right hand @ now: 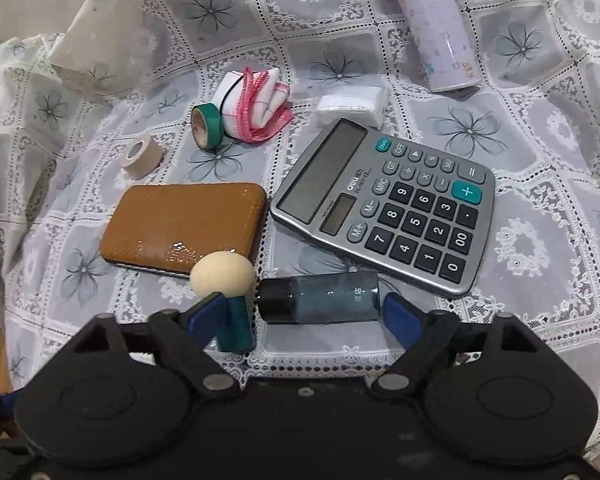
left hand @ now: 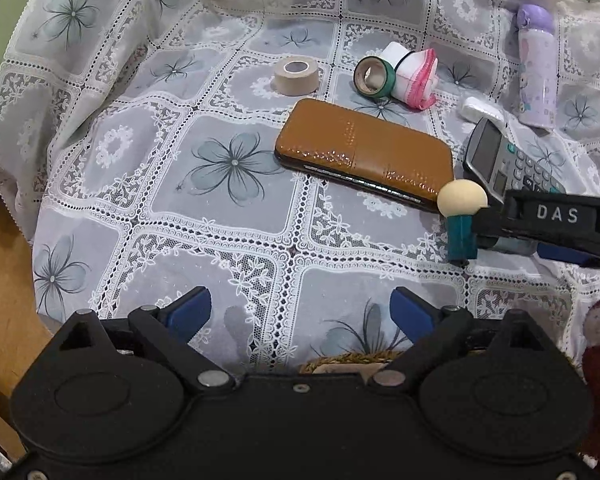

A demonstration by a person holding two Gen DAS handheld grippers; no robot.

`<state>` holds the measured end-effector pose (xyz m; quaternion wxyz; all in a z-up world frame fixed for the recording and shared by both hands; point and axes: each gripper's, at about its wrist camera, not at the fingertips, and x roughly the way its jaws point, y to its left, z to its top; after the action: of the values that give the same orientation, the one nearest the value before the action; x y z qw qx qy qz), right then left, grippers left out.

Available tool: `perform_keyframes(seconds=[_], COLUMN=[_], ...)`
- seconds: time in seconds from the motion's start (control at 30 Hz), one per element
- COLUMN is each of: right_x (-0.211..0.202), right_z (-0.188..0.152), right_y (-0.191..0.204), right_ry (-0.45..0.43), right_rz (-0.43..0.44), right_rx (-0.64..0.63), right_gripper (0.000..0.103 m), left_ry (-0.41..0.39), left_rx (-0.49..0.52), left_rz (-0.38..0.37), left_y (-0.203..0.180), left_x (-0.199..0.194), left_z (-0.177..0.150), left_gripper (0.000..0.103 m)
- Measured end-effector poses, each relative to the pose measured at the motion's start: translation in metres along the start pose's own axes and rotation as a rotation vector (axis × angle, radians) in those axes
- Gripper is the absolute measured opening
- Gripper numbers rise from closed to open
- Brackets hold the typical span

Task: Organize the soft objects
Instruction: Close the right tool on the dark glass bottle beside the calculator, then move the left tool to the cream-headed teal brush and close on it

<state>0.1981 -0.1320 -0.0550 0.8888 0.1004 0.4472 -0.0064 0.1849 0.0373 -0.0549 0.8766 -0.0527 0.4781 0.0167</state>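
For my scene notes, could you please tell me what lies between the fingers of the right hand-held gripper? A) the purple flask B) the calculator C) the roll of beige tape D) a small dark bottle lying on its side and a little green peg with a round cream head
D: in the right wrist view the right hand-held gripper brackets the small dark bottle and the green peg; the calculator lies beyond them.

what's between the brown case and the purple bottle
In the right wrist view the grey calculator lies between the brown case and the purple bottle, with a small white pad just beyond the calculator's top edge.
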Motion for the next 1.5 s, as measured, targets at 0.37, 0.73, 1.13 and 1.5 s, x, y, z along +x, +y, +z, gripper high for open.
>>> perform_keyframes(seconds=[0.37, 0.73, 1.13, 1.5], right_x=[0.001, 0.009, 0.021, 0.008], right_z=[0.000, 0.007, 0.004, 0.003], right_y=[-0.007, 0.003, 0.014, -0.003], right_ry=[0.010, -0.037, 0.005, 0.004], right_rz=[-0.020, -0.081, -0.082, -0.090], right_rx=[0.017, -0.050, -0.025, 0.016], right_gripper=[0.061, 0.076, 0.078, 0.071], left_ry=[0.008, 0.009, 0.002, -0.066], left_rx=[0.009, 0.025, 0.054, 0.247], left_rz=[-0.009, -0.018, -0.024, -0.089], left_y=[-0.004, -0.008, -0.012, -0.030], left_x=[-0.002, -0.004, -0.004, 0.002], left_z=[-0.003, -0.004, -0.008, 0.004], left_gripper=[0.093, 0.093, 0.093, 0.093])
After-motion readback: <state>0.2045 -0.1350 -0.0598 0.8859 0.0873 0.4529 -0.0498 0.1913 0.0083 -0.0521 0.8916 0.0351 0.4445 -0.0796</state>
